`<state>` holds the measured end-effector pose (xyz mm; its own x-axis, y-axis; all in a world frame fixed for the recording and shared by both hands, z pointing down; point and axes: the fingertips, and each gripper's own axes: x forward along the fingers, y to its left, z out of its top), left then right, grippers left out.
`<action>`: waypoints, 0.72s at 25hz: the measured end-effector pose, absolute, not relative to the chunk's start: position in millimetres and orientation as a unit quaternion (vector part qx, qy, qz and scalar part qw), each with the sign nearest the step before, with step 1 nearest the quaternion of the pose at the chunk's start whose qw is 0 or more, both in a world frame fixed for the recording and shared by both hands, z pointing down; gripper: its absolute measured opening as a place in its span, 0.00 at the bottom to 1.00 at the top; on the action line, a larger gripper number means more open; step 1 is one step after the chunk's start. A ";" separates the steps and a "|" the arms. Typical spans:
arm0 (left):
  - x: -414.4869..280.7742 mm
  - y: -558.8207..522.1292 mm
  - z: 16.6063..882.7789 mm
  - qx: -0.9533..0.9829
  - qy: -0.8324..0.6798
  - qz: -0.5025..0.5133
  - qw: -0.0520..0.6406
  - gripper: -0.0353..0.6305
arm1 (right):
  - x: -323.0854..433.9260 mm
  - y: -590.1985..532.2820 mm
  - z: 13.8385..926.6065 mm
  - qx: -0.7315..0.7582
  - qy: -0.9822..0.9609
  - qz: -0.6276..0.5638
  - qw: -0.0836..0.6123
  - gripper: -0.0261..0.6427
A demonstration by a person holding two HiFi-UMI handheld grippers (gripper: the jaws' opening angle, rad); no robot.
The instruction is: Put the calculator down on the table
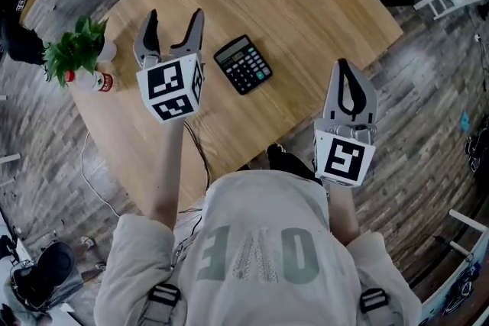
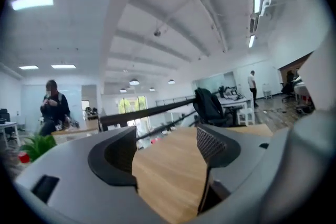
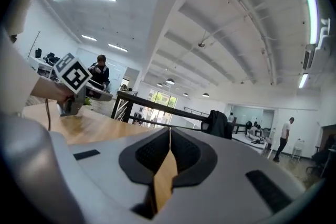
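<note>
Head view | left claw [image 1: 174, 16] level over worktop [image 1: 306, 4], jaws wide, empty | calculator [image 1: 243, 63] flat, just right of it | right claw [image 1: 342, 66] level, jaws together, empty

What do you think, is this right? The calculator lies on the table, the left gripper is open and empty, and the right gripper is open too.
Not quite: the right gripper is shut, jaws together with nothing between, as the right gripper view shows. The calculator does lie on the table, and the left gripper is open and empty.
</note>
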<state>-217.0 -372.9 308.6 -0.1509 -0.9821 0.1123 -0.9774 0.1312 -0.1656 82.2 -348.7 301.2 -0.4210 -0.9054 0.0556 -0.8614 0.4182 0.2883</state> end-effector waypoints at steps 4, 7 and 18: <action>-198.3 -316.8 237.3 -0.617 0.778 -0.031 0.116 0.59 | 67.0 -346.0 258.6 0.537 -0.829 -0.147 0.051 0.07; -181.7 -284.0 206.3 -0.605 0.782 0.000 0.150 0.58 | 54.1 -339.8 232.2 0.532 -0.829 -0.171 0.017 0.07; -156.8 -231.9 158.4 -0.582 0.784 0.064 0.208 0.07 | 4.0 -309.9 199.0 0.466 -0.866 -0.169 -0.066 0.07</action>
<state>-156.8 -231.9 158.4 -0.2369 -0.8852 -0.4003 -0.9387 0.3148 -0.1406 4.0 -309.9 199.0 -0.5573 -0.7847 -0.2714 -0.8292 0.5090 0.2312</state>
